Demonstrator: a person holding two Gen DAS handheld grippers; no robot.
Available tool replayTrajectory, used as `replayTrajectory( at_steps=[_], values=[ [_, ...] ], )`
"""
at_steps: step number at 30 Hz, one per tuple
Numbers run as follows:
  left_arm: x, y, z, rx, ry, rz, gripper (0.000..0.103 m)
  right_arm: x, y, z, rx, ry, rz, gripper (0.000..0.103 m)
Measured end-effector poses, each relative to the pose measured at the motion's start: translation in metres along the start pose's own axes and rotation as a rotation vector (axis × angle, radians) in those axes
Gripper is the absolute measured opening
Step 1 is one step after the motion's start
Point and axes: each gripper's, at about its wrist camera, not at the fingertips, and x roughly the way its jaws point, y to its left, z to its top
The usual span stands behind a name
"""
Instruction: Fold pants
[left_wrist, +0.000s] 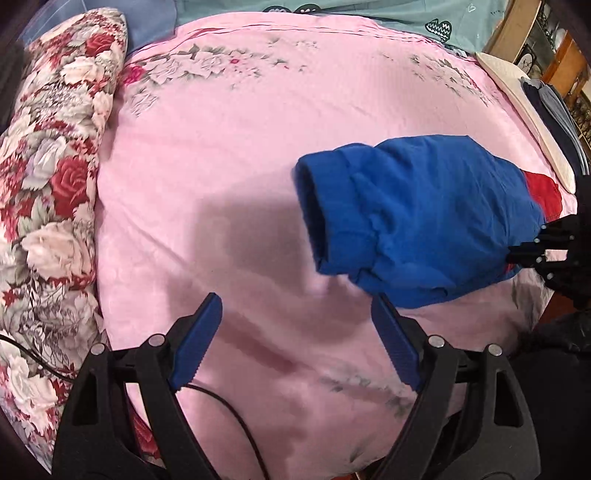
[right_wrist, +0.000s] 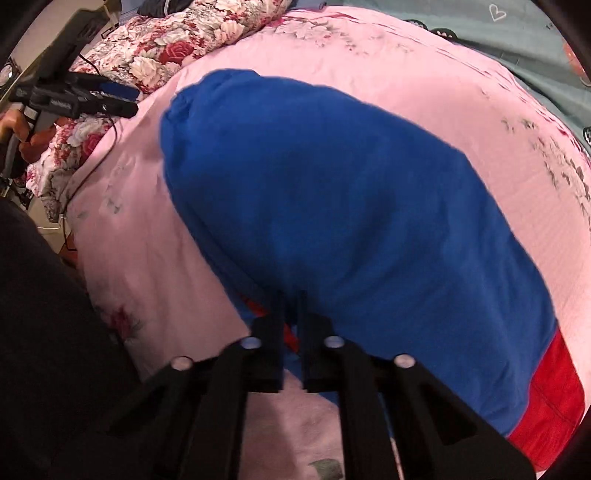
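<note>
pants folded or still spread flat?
Folded, at least partly: the blue pants lie as a short doubled-over bundle on the pink bedsheet, cuff opening at one end. The right gripper is shut on their edge.

one pants (left_wrist: 417, 221), two tools, one floral quilt (left_wrist: 51, 184), one pink sheet (left_wrist: 221, 147)

Left tool (left_wrist: 291, 339): black frame, 2 ribbed blue pads, silver screws; right tool (right_wrist: 292, 306) black.

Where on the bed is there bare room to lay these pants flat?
The pink sheet is bare between the floral quilt and the blue pants. It is crowded past the pants, by the cream pillow.
</note>
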Motion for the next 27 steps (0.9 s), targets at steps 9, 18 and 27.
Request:
replayTrajectory(
  at_steps=[9,18,27],
  values=[
    [-0.005,-0.020,0.016,0.004,-0.117,-0.112,0.084,0.004,0.002,0.001,0.032,0.132,0.084,0.003],
    [0.055,-0.102,0.046,0.108,-0.065,-0.106,0.088,-0.071,-0.140,0.044,0.373,-0.133,0.168,0.045],
    [0.070,-0.125,0.050,0.052,-0.044,0.074,0.090,0.021,-0.218,0.090,0.248,0.070,0.313,0.045]
  ],
)
